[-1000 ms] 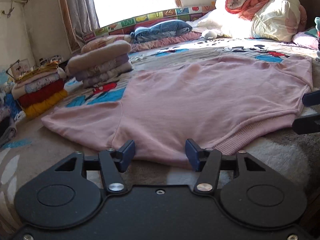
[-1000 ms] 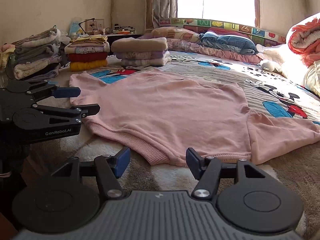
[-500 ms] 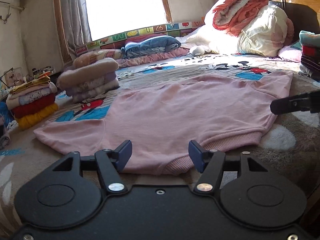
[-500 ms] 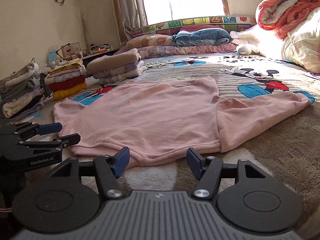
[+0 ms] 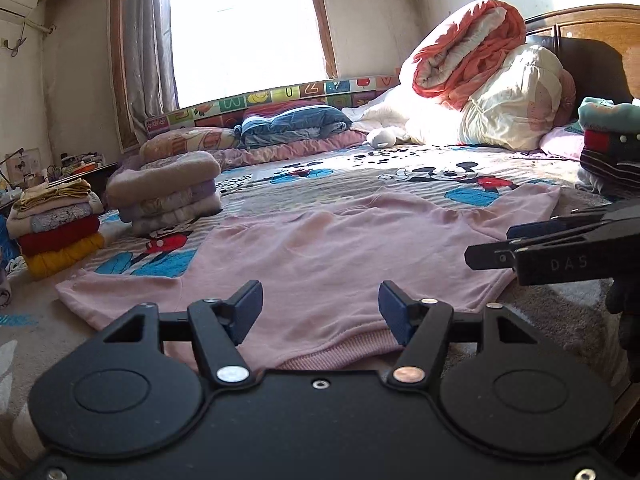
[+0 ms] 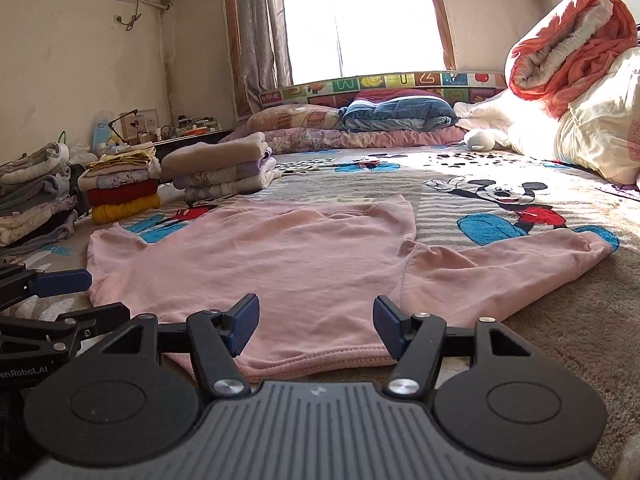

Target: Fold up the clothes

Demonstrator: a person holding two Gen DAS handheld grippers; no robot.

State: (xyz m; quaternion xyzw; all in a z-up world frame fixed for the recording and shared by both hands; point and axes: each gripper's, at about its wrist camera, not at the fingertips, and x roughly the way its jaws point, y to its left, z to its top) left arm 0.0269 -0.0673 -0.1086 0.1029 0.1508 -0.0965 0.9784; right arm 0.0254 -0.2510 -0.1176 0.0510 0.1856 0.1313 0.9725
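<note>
Step in hand, as judged: approach to the hem before the first fold; next move calls for both tools to drop onto the ribbed hem and pinch it. Left hand-held gripper (image 5: 320,312): jaws spread, having just been opening, nothing between them. Right hand-held gripper (image 6: 314,326): jaws spread, empty. Pink sweater (image 6: 256,264) lies flat on the bed (image 6: 560,340), hem (image 5: 340,346) nearest, just beyond both sets of fingertips, not touched. One sleeve (image 6: 500,268) reaches right. Folded stacks (image 6: 220,172) sit far left.
</note>
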